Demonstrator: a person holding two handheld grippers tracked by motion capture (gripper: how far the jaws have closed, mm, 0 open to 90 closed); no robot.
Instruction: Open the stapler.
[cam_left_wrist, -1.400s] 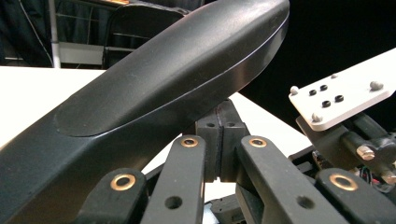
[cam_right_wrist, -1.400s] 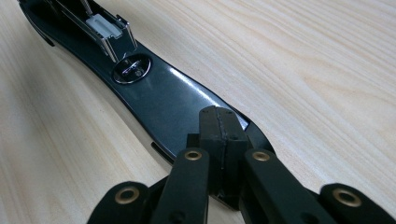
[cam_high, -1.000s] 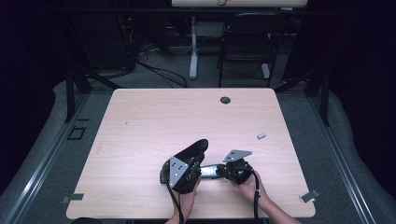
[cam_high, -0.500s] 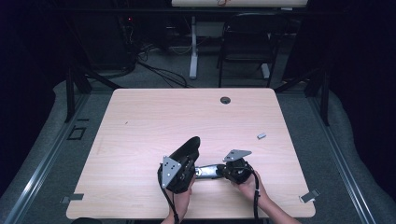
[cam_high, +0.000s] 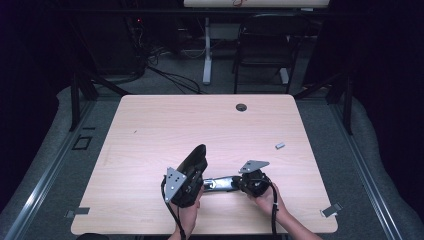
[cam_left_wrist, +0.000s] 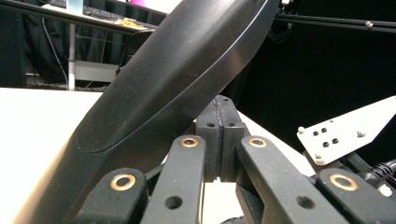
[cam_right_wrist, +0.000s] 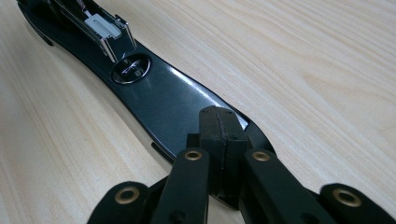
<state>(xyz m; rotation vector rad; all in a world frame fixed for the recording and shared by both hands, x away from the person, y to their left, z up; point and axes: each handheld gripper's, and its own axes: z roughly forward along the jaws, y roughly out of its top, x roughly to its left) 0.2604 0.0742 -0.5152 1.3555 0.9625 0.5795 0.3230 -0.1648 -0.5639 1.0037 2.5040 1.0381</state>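
Note:
A black stapler lies swung open near the table's front edge. Its base (cam_high: 223, 183) rests flat on the wood, and its top arm (cam_high: 196, 159) stands tilted upward. My left gripper (cam_high: 196, 176) is shut, jaws pressed together, with the raised top arm (cam_left_wrist: 173, 79) leaning against its left side. My right gripper (cam_high: 240, 184) is also shut. Its tips (cam_right_wrist: 219, 116) rest on the glossy base (cam_right_wrist: 163, 93), and the metal staple channel (cam_right_wrist: 100, 23) lies farther along. The right gripper's grey plate (cam_left_wrist: 345, 133) shows at the right of the left gripper view.
A small grey piece (cam_high: 280, 146) lies on the table (cam_high: 150, 135) at the right. A black grommet hole (cam_high: 241, 107) sits near the far edge. Beyond the table are a chair (cam_high: 260, 50) and cables on the floor.
The stapler's top arm has swung more upright. My left gripper has shifted slightly left with it. The right gripper has stayed on the base.

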